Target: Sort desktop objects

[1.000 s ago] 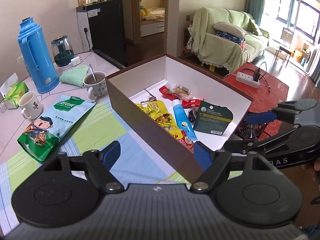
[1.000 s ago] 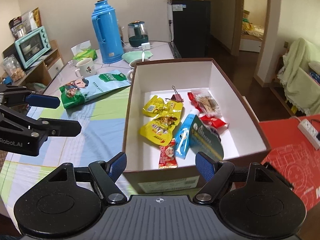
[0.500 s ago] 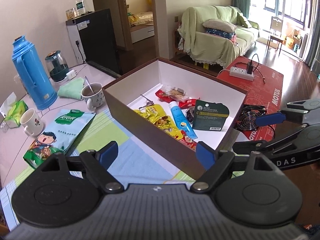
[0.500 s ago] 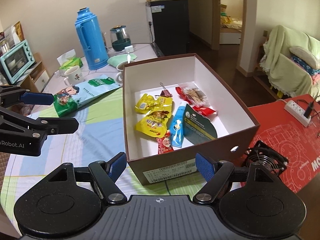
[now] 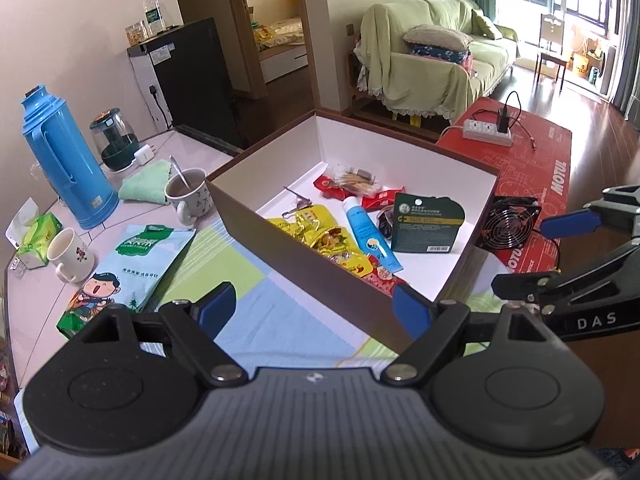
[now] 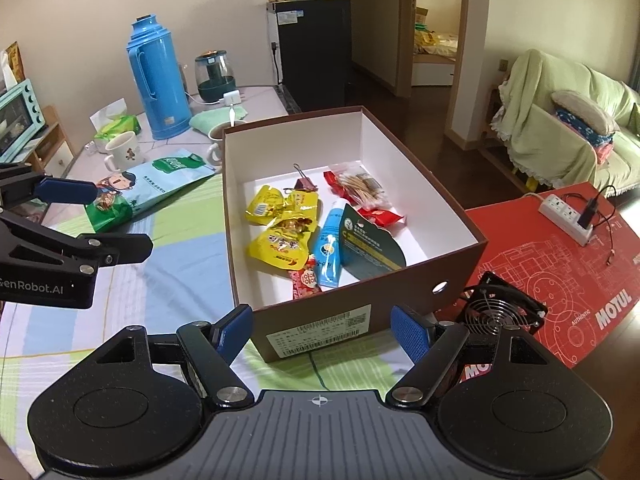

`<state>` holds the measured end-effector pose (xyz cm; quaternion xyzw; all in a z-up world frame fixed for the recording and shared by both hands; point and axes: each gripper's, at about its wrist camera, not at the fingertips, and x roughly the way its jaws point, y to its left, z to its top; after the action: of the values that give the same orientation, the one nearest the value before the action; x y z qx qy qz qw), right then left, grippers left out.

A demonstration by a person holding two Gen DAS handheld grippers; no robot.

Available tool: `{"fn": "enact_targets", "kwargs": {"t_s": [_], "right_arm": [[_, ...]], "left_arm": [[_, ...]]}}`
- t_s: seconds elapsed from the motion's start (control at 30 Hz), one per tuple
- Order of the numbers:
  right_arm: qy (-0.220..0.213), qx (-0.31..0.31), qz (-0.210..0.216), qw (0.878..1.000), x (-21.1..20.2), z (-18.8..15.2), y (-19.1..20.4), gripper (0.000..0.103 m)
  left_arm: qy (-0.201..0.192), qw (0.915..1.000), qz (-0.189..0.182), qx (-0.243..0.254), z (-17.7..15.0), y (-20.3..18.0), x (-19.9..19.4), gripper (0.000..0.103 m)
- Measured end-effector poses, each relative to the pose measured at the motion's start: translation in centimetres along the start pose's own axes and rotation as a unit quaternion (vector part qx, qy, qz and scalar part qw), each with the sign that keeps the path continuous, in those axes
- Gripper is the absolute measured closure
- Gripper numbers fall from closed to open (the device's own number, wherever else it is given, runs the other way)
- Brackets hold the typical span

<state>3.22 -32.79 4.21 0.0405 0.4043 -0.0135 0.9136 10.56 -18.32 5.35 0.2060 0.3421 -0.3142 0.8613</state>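
The writing I can read is sparse: "MOTUL" and "AUTHENTIC" in white on the red floor mat [image 6: 568,276], "DAS" on the side of the right hand-held gripper [image 5: 560,256] as my left camera catches it, and "enRobot.AI" on the left hand-held gripper [image 6: 96,220] as seen from the right camera. The brown box [image 6: 452,272] carries a white barcode label [image 6: 320,332] on its near end, but the print is too small to make out. The green snack bag [image 5: 132,264] on the table [image 5: 280,320] shows a cartoon boy and Chinese text I cannot read.

Both of my hand-held grippers are spread wide, blue pads well apart, holding nothing and touching nothing. The left one hangs over the checked tablecloth just beside the long side of the box; the right one hangs at the labelled end of the box, near the table edge.

Inside the box lie yellow snack packets [image 6: 280,236], a blue tube [image 6: 330,248], a dark green card packet [image 6: 372,244] leaning over the tube, red packets [image 6: 380,216], a bag of toothpicks [image 6: 356,184] and a binder clip [image 6: 302,180]. Outside it on the table stand a blue thermos [image 5: 60,160], two mugs [image 5: 72,252] and a folded green cloth [image 5: 144,182].
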Motion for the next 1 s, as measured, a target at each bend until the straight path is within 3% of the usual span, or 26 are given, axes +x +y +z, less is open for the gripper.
{"fn": "enact_targets", "kwargs": {"t_s": [0.1,0.27,1.0], "right_arm": [[-0.003,0.0,-0.015,1.0,0.0,0.0,0.1,0.0],[-0.008,-0.004,-0.022,1.0,0.0,0.3,0.1,0.0],[0.037,-0.006,-0.011,0.999,3.4,1.4,-2.1,0.0]], "left_arm": [[0.005,1.0,0.006,0.002,-0.1,0.0,0.3,0.02],[0.013,0.9999,0.008,0.004,0.0,-0.2,0.8,0.02],[0.036,0.9992,0.014,-0.01,1.1,-1.1,3.7,0.02]]}}
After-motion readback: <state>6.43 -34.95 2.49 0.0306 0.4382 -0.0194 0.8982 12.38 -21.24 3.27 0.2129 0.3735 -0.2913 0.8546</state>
